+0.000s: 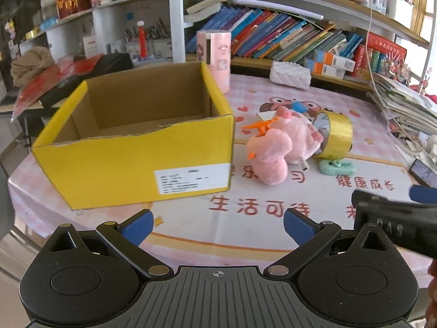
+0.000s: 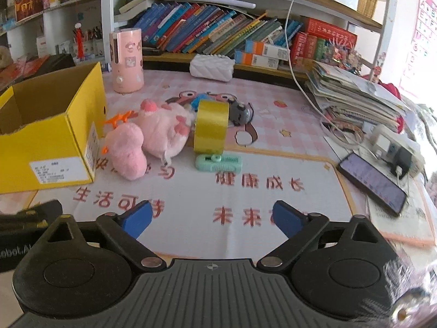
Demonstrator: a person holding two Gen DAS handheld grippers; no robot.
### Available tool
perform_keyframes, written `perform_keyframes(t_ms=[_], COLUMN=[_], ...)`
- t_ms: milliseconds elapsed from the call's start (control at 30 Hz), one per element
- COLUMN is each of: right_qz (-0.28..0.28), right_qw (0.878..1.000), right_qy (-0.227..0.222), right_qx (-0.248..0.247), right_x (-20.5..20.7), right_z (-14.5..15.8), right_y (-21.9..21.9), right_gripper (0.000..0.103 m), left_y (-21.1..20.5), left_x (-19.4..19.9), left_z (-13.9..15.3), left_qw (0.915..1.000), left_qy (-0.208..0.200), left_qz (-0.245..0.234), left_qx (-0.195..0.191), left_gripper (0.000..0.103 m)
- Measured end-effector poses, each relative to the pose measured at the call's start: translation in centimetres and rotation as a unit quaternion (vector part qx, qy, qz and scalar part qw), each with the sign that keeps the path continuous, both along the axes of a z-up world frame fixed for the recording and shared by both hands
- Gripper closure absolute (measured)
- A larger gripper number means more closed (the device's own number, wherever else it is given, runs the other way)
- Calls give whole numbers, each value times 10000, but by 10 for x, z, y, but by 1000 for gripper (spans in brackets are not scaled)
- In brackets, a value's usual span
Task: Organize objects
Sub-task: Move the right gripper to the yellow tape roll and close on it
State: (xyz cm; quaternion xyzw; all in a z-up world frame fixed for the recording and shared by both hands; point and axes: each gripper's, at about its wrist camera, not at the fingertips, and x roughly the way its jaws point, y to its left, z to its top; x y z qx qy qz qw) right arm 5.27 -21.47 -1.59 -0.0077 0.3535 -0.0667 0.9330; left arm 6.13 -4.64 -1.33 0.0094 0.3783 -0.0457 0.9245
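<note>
Two empty grippers (image 1: 217, 227) (image 2: 211, 220), one pink plush (image 2: 153, 142), one tape roll (image 2: 211, 127), one yellow box (image 1: 136, 161)

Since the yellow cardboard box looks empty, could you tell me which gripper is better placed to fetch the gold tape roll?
Probably the right gripper: its open jaws face the gold tape roll; the left gripper faces mostly the yellow cardboard box.

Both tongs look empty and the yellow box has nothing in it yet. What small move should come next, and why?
Probably ease the right tongs forward to the green clip. They are open and empty, the clip is the nearest loose item ahead, and the yellow box stands open to its left.
</note>
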Motion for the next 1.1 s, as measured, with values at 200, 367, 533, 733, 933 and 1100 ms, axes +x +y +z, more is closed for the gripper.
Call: perform_keyframes(t_ms=[200, 367, 533, 733, 933, 1100], right_qz=[79, 349, 579, 752, 916, 1047], right_qw=[9998, 9991, 9978, 9967, 9954, 9941], right_qy=[-133, -148, -156, -112, -104, -68], right_qx=[119, 197, 283, 297, 252, 275], right_x=[21, 41, 61, 82, 100, 120], right_z=[2, 2, 1, -2, -6, -10], right_y=[-22, -35, -44, -53, -55, -50], right_gripper=[41, 48, 48, 48, 48, 48], left_y=[-17, -31, -41, -48, -56, -60], left_x=[13, 21, 26, 29, 32, 35], left_z=[0, -1, -1, 0, -1, -2], left_qw=[9999, 9998, 9995, 9988, 9989, 9989], left_qy=[-36, -85, -147, -211, -160, -135], left_qz=[131, 182, 287, 433, 421, 442], left_qx=[-64, -97, -48, -98, -87, 11], left_gripper=[1, 1, 1, 1, 1, 1])
